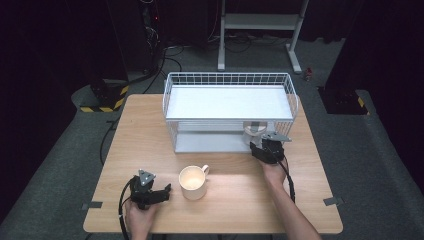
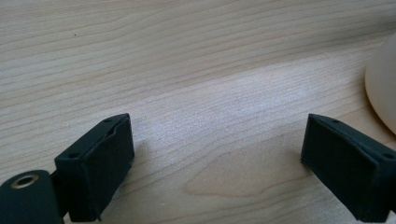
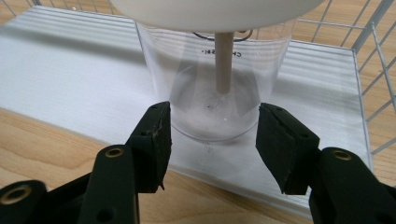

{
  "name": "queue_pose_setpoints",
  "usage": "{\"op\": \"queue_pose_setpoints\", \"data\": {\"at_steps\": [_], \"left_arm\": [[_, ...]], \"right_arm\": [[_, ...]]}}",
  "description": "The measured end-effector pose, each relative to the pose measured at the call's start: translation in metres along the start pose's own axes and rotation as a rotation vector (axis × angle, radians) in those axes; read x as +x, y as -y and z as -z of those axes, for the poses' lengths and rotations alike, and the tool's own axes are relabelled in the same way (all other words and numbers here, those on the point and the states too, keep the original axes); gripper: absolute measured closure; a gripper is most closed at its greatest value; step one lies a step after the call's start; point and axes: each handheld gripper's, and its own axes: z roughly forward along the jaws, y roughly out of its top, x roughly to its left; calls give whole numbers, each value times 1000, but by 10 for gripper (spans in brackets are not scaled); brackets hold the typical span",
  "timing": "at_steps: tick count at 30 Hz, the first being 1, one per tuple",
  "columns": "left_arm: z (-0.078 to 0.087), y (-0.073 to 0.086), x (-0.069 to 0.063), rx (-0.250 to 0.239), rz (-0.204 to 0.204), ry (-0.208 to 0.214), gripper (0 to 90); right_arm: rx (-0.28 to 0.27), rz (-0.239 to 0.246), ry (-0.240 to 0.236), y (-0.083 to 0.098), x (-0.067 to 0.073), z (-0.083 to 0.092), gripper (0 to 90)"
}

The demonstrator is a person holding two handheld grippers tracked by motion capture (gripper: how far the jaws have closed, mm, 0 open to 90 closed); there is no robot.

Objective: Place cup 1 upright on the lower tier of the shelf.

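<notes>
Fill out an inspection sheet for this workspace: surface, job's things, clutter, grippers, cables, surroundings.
Surface: wooden table, bare around the mug.
Job's things: clear cup on the lower shelf of the white wire rack, a stick standing inside it and something white across its top; cream mug upright on the table.
Clutter: nothing seen.
Grippers: right gripper has its jaws at the cup's base, one each side; left gripper open, beside the mug.
Cables: one trails from each gripper; more on the floor behind.
Surroundings: grey floor, dark backdrop, metal stand.
</notes>
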Motion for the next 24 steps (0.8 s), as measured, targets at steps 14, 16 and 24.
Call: {"op": "queue_pose_setpoints", "data": {"at_steps": [14,16,24], "left_arm": [[0,0,0,-1,1,0,100],[0,0,0,-1,1,0,100],[0,0,0,0,1,0,100]], "right_arm": [[15,-2,31,-10,1,-9,535],[23,-5,33,-8,1,-11,542],[25,-5,49,-7,-1,-16,565]]}}
